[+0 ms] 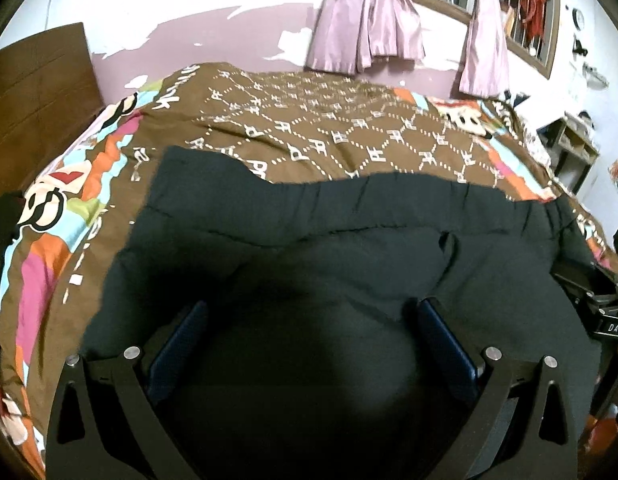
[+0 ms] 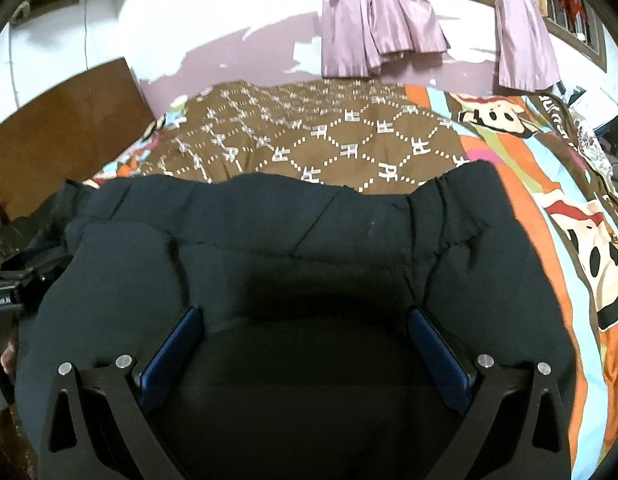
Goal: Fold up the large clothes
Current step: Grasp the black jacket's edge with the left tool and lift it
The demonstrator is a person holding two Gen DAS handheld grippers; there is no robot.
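Observation:
A large black garment [image 1: 329, 248] with an elastic waistband lies spread on the brown patterned bedspread [image 1: 309, 132]. It also fills the right wrist view [image 2: 309, 240], its gathered waistband along the far edge. My left gripper [image 1: 313, 316] is open, its blue-padded fingers [image 1: 181, 340] wide apart just above the black cloth. My right gripper [image 2: 305, 324] is also open, with blue pads [image 2: 437, 344] spread above the cloth. Neither holds anything. The other gripper's black body shows at the right edge of the left wrist view [image 1: 605, 300].
The bed [image 2: 549, 184] has a colourful cartoon border. A wooden headboard [image 1: 37, 92] stands at the left. Pink curtains [image 1: 369, 20] hang at a barred window on the far wall. A small shelf [image 1: 573, 148] stands at the far right.

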